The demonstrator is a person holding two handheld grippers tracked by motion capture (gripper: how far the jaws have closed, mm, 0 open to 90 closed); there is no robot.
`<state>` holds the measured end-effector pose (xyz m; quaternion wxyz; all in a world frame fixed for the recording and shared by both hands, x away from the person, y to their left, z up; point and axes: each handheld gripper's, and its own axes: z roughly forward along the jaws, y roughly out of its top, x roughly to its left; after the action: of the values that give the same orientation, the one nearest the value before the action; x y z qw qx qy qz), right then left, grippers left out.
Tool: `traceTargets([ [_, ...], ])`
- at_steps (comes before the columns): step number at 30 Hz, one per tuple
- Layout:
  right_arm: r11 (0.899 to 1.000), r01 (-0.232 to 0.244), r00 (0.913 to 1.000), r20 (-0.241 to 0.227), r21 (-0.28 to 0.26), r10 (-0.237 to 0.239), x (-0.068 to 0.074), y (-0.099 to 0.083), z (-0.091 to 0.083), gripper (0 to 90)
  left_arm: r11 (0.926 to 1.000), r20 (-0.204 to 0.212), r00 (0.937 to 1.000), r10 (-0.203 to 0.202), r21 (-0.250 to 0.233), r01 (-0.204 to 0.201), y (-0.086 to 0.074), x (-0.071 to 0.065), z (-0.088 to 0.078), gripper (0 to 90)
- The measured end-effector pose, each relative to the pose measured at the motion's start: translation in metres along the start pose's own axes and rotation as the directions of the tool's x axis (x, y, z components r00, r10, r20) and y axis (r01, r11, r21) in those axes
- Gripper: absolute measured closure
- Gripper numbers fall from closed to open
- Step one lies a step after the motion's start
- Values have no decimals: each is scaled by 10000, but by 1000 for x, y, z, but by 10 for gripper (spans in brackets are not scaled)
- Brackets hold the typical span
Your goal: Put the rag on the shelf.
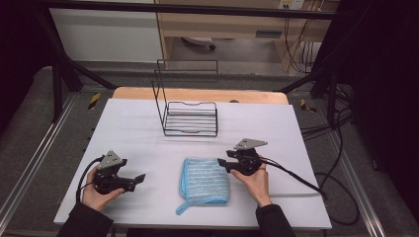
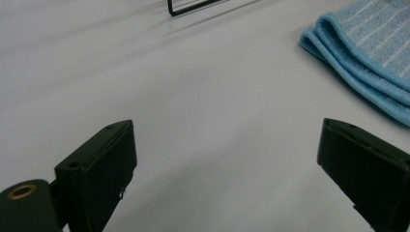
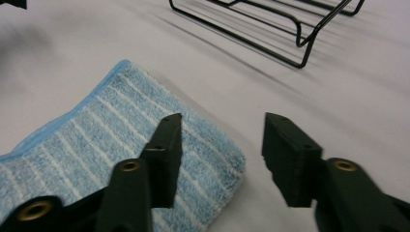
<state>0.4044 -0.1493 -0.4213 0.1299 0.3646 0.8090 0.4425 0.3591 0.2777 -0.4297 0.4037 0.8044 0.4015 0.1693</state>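
Leftmost, the left gripper (image 1: 140, 177) rests low on the white table (image 1: 133, 128), jaws spread wide with nothing but bare surface between them, its tips pointing toward the blue striped cloth (image 1: 205, 181). That cloth lies folded flat at the near middle of the table, well in front of the black wire rack (image 1: 190, 118). Further right, the right gripper (image 1: 221, 162) sits at the cloth's far right corner, jaws parted and gripping nothing; one jaw hangs over the cloth (image 3: 145, 145), the other over bare table.
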Motion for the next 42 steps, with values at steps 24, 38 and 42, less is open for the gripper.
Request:
traceTargets([
  [24, 9964, -826, 9962, 265, -214, 831, -22, -43, -37, 54, 9968, 310, 9967, 753, 242, -761, 66, -55, 48, 140],
  [38, 9944, -1035, 9939, 371, -215, 1042, -22, -50, -41, 55, 9962, 594, 9982, -19, 870, -32, 85, -68, 97, 311],
  [42, 9942, -1057, 9936, 376, -201, 1064, -22, -50, -39, 58, 9925, 599, 9981, -143, 1224, 68, 82, -69, 108, 375],
])
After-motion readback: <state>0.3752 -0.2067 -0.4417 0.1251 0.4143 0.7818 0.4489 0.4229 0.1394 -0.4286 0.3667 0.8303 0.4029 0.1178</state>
